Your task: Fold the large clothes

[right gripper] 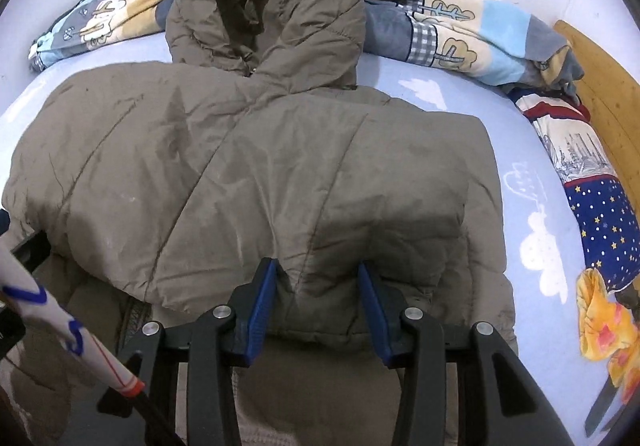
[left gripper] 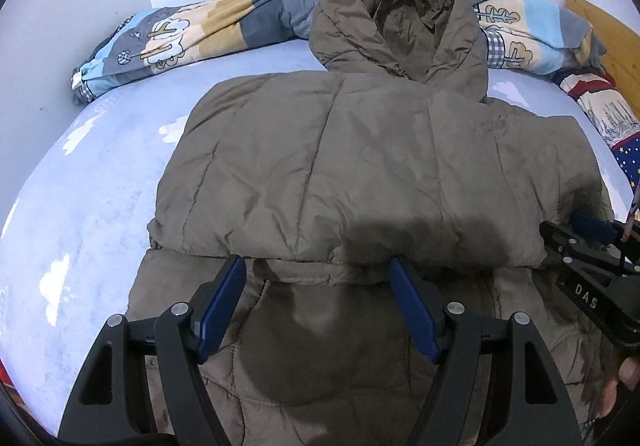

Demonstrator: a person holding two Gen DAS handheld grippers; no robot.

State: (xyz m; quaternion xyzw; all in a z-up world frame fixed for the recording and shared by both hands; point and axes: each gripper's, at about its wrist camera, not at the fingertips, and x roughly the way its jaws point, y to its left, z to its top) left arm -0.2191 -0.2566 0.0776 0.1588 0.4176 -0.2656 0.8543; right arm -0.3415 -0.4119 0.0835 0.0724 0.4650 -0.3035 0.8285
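A large olive-brown padded jacket [left gripper: 340,165] lies on the bed, its lower part folded up over the body, its hood [left gripper: 400,17] resting against the rolled blanket at the back. It also shows in the right wrist view [right gripper: 260,173]. My left gripper [left gripper: 318,266] is open, its blue fingers at the edge of the folded layer, nothing between them. My right gripper [right gripper: 318,274] is partly open, its fingers either side of a pinch of the folded edge, not closed on it. The right gripper also shows in the left wrist view [left gripper: 588,230].
A light blue sheet with white clouds [left gripper: 80,205] covers the bed. A rolled patterned blanket [left gripper: 168,33] lies along the white wall. Patterned bedding [right gripper: 600,213] and a wooden headboard [right gripper: 608,97] are on the right. A white cable [right gripper: 60,318] crosses the lower left.
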